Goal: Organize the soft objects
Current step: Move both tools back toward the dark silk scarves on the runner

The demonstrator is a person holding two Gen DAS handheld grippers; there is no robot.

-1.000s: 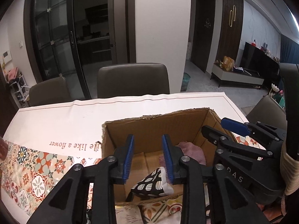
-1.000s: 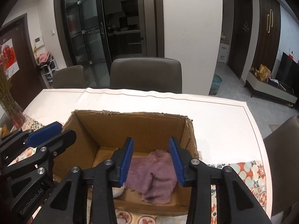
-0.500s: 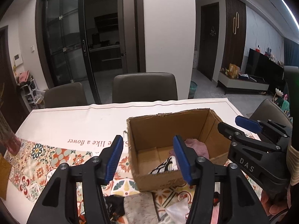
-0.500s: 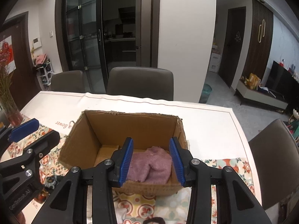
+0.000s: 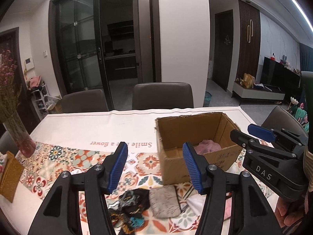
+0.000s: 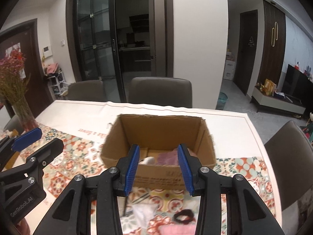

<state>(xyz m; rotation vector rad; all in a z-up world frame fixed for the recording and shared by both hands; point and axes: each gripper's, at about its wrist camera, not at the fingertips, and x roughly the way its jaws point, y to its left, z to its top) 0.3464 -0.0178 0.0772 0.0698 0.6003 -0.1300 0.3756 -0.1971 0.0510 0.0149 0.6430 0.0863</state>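
Left wrist view, cardboard box [image 5: 197, 143]: stands open-topped on the table at about 2 o'clock from the left gripper, with a pink-purple cloth [image 5: 208, 146] lying inside against its right wall.
Right wrist view, same box [image 6: 160, 137]: sits dead ahead at 12 o'clock; the purple cloth [image 6: 168, 157] and a small white item [image 6: 147, 160] show over its near wall.
Loose soft things, left view: a dark patterned fabric bundle [image 5: 133, 201] and a grey speckled pouch [image 5: 164, 199] lie side by side on the tablecloth, just in front of the box, with a white piece [image 5: 195, 200] at 3 o'clock of the pouch.
Loose soft things, right view: a white cloth [image 6: 144, 213], a black hair tie [image 6: 183, 216] and a pink fabric [image 6: 172, 230] lie near the front edge, blurred.
Left gripper [image 5: 154, 166]: blue pads spread wide apart, nothing between them, above the loose pile.
Right gripper [image 6: 158, 168]: jaws parted, holding nothing, lined up with the box's near wall.
Tablecloth [image 5: 82, 129]: white with a floral tiled band and printed lettering.
Vase of dried flowers [image 5: 13, 113]: at 10 o'clock near the table's left edge.
Chairs [image 5: 163, 95]: two grey ones at the far side, 12 o'clock.
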